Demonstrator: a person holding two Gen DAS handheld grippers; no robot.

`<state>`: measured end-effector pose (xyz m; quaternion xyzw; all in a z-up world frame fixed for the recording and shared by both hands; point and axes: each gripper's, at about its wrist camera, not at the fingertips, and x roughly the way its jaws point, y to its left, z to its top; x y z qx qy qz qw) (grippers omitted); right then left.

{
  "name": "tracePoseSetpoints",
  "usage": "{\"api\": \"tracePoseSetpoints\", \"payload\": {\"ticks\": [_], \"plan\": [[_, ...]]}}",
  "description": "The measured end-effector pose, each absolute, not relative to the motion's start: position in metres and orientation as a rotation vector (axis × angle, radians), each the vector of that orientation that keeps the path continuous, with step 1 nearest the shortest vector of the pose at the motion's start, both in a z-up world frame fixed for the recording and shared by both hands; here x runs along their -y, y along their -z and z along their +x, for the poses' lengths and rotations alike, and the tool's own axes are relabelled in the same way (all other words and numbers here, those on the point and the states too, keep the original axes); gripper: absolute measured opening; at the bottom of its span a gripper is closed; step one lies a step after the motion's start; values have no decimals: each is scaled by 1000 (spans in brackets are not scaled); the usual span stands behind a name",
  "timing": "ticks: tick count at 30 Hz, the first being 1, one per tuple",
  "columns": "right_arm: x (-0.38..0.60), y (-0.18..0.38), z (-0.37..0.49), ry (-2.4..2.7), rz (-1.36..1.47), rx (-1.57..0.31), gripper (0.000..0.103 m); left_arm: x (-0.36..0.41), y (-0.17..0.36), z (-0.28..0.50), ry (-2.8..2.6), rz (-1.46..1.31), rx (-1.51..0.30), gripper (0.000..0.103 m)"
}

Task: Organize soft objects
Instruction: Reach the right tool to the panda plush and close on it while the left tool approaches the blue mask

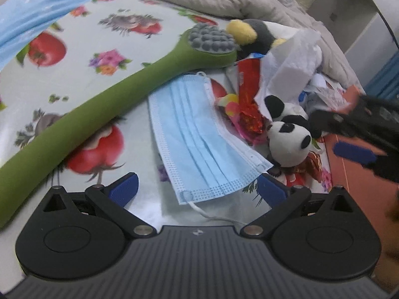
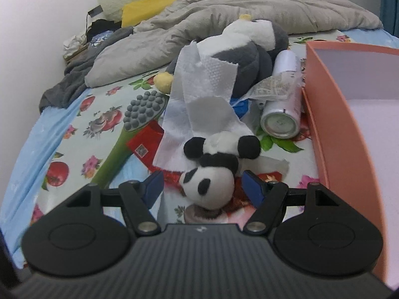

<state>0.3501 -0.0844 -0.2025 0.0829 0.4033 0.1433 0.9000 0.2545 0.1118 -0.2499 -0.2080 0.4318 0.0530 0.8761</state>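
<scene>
A small panda plush [image 2: 212,172] lies on the fruit-print bedsheet, its head between the open fingers of my right gripper [image 2: 205,186], not clamped. It also shows in the left wrist view [image 1: 289,137], where the right gripper [image 1: 354,134] comes in from the right. My left gripper [image 1: 197,189] is open, with the near corner of a blue face mask [image 1: 199,134] between its fingers. A grey and white plush with yellow parts [image 2: 249,44] lies behind, draped with white tissue paper [image 2: 199,104].
A green long-handled massager [image 1: 99,104] lies diagonally at left. An open pink box [image 2: 349,114] stands at right. A spray can [image 2: 281,114], red wrappers [image 1: 249,104] and a rumpled beige blanket [image 2: 224,12] crowd the back.
</scene>
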Motion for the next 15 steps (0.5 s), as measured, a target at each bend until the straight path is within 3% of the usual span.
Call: {"api": "tracePoseSetpoints", "payload": {"ticks": [9, 11, 13, 15], "plan": [[64, 224, 374, -265, 91, -918, 62, -100, 254, 266, -97, -305, -902, 87], [62, 228, 378, -257, 80, -932, 57, -95, 254, 268, -86, -275, -901, 75], [62, 228, 378, -261, 71, -931, 56, -93, 254, 269, -80, -263, -902, 53], [62, 226, 377, -264, 65, -931, 55, -95, 254, 270, -65, -281, -904, 41]]}}
